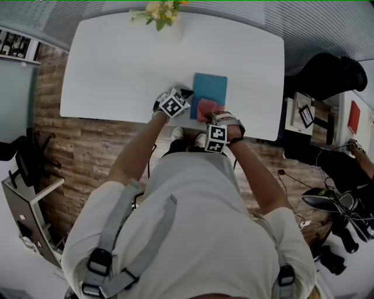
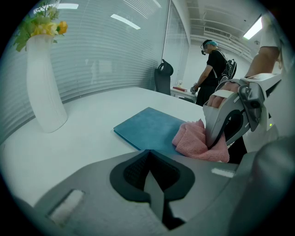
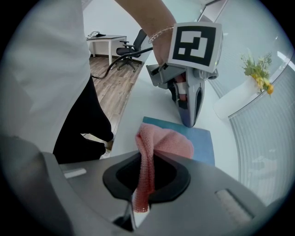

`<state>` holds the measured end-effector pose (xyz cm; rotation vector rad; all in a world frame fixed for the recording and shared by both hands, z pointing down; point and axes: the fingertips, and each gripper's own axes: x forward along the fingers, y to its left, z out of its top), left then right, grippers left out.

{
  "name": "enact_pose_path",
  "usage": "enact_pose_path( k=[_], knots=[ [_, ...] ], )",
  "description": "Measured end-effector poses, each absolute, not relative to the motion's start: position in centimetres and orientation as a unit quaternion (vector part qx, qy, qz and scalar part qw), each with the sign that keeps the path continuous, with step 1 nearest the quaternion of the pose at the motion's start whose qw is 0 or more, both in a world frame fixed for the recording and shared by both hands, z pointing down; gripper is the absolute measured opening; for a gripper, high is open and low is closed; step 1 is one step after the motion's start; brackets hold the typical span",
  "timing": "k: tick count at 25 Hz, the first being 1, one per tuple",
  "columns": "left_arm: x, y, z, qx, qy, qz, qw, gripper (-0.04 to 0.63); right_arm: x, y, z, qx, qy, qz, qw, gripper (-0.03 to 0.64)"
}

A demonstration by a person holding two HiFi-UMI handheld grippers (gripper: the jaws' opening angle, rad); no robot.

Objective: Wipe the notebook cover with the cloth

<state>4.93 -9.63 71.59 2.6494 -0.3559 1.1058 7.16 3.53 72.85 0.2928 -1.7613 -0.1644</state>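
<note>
A blue notebook (image 1: 211,89) lies flat on the white table (image 1: 117,70), near its front edge. A pink cloth (image 1: 207,107) sits bunched on the notebook's near corner. My right gripper (image 1: 214,118) is shut on the cloth (image 3: 148,152), which runs up between its jaws and spills onto the notebook (image 3: 203,144). My left gripper (image 1: 186,95) stands at the notebook's left edge, jaws shut with nothing between them. In the right gripper view the left gripper (image 3: 190,122) points tip-down at the notebook's far edge. The left gripper view shows notebook (image 2: 148,129), cloth (image 2: 193,140) and right gripper (image 2: 233,122).
A white vase with yellow flowers (image 1: 160,16) stands at the table's far edge, also vase (image 2: 42,87). The table's front edge (image 1: 175,125) runs just below the grippers. A side desk (image 1: 304,114) and black chair stand right. A person (image 2: 214,69) stands in the background.
</note>
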Motion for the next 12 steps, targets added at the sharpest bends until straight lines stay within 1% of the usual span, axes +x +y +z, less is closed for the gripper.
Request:
enact_pose_path(
  k=[12],
  knots=[
    [4.91,-9.72,71.68,0.909,-0.122,0.379,0.125,-0.003,6.77,4.10,72.94,0.117,-0.778,-0.044,0.616,0.017]
  ],
)
